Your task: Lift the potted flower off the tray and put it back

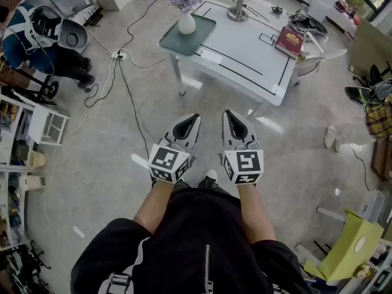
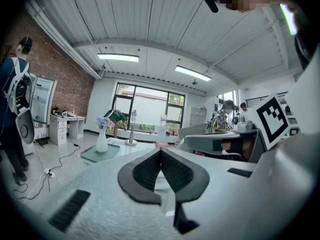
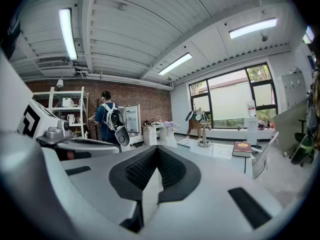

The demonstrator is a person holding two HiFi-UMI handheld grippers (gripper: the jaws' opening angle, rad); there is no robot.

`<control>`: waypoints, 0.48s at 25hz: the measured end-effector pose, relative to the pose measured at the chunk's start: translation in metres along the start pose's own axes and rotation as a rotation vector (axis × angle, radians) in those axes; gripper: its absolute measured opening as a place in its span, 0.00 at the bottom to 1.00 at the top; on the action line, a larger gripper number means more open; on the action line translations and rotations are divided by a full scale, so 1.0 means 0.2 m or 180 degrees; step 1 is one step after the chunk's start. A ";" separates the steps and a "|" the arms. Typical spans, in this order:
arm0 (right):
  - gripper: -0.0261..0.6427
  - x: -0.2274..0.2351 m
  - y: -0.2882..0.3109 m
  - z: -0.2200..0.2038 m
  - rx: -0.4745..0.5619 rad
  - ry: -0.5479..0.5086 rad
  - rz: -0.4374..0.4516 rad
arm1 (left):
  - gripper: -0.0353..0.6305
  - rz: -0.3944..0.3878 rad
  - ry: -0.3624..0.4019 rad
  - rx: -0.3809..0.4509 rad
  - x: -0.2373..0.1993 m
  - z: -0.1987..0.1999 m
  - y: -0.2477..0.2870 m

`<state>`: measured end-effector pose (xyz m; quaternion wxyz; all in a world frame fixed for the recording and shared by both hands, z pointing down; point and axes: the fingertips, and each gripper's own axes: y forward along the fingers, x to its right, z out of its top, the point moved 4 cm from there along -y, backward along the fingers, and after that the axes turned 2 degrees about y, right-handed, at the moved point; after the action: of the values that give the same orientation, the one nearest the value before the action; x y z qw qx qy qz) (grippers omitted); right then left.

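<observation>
Evidently I am at the very start: the left gripper (image 1: 191, 122) and right gripper (image 1: 231, 120) hang side by side in front of me, both with jaws pressed together and nothing between them. The potted flower (image 1: 185, 14) stands upright on the green tray (image 1: 174, 41) at a corner of the white table (image 1: 245, 48), well apart from me. Next, I judge, I must walk up, spread the jaws and close on the white pot.

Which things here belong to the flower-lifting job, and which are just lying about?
Job: flower, tray, left gripper and right gripper, both shut and empty.
Lying about: book and metal stand, both on the table.
</observation>
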<state>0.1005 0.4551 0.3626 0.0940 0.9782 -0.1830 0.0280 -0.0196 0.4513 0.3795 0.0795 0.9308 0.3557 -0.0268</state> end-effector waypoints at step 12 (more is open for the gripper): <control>0.05 0.22 0.01 -0.01 0.0099 0.0202 -0.0025 | 0.06 -0.0067 -0.0004 -0.0086 0.06 -0.03 0.15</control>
<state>0.1408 0.4373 0.3688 0.0847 0.9789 -0.1756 0.0616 0.0092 0.4389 0.3876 0.0920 0.9259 0.3657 -0.0234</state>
